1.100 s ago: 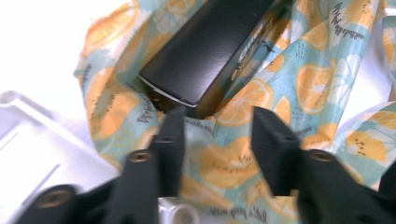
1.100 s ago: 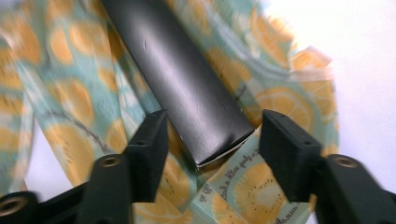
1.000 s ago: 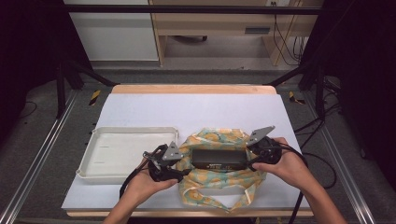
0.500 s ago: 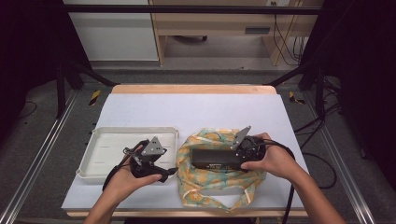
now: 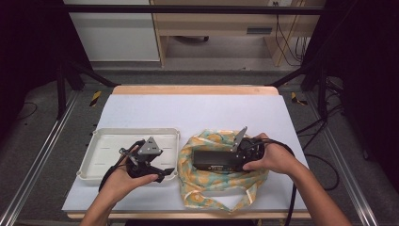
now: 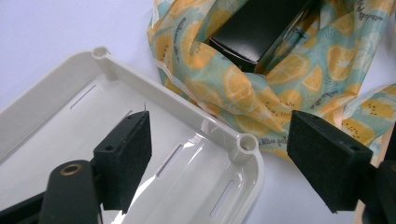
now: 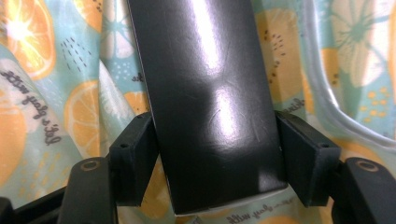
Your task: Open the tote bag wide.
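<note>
A long black box (image 5: 214, 160) lies inside an orange-and-teal lemon-print cloth bag (image 5: 221, 193) on the white table mat. My right gripper (image 5: 237, 160) is at the box's right end. Its jaws have just been closing, and in the right gripper view the pads (image 7: 135, 156) press both sides of the box (image 7: 201, 70). My left gripper (image 5: 162, 173) hovers over the near right corner of the white tray (image 5: 108, 136). Its jaws have just been opening, and in the left gripper view the left gripper (image 6: 219, 158) is open with nothing between the pads. The bag (image 6: 243, 93) lies just beyond.
The tray (image 6: 56, 102) is shallow, slotted and has nothing in it, left of the bag. A cloth strap loop (image 5: 235, 203) trails toward the table's front edge. Metal rails run along both sides of the table.
My left gripper has pulled away from the bag's left end and moved left over the tray's corner, its jaws wider. My right gripper has shifted a little left and down at the box.
</note>
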### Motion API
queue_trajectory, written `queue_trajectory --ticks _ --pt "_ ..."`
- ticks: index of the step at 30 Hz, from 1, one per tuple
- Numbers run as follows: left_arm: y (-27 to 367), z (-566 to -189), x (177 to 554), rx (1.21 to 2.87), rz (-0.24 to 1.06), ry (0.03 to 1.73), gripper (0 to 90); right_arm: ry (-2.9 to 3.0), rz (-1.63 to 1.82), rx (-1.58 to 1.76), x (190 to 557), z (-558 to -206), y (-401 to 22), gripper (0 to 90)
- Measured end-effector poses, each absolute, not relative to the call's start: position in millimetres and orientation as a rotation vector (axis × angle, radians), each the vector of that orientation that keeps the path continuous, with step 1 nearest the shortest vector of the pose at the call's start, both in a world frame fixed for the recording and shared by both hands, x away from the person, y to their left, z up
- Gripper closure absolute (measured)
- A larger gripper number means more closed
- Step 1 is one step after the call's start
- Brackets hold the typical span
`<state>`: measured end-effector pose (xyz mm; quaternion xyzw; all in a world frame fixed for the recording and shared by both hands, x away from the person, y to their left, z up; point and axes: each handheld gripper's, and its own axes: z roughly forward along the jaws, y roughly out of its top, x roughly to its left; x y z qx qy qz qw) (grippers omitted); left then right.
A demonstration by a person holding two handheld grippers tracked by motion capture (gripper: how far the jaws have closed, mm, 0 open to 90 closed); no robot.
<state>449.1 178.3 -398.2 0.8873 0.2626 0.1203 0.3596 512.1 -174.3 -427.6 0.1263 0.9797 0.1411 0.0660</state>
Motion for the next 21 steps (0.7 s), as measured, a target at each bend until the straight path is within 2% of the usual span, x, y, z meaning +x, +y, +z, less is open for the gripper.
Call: queue_trajectory --ticks 10,21 --pt "182 -399 451 2.291 0.305 0.689 22.2 2.981 0.399 0.356 510 -427 -175 40.9" --pt "185 -399 451 2.298 0.299 0.688 22.1 2.939 0.481 0.300 500 -415 -182 43.4"
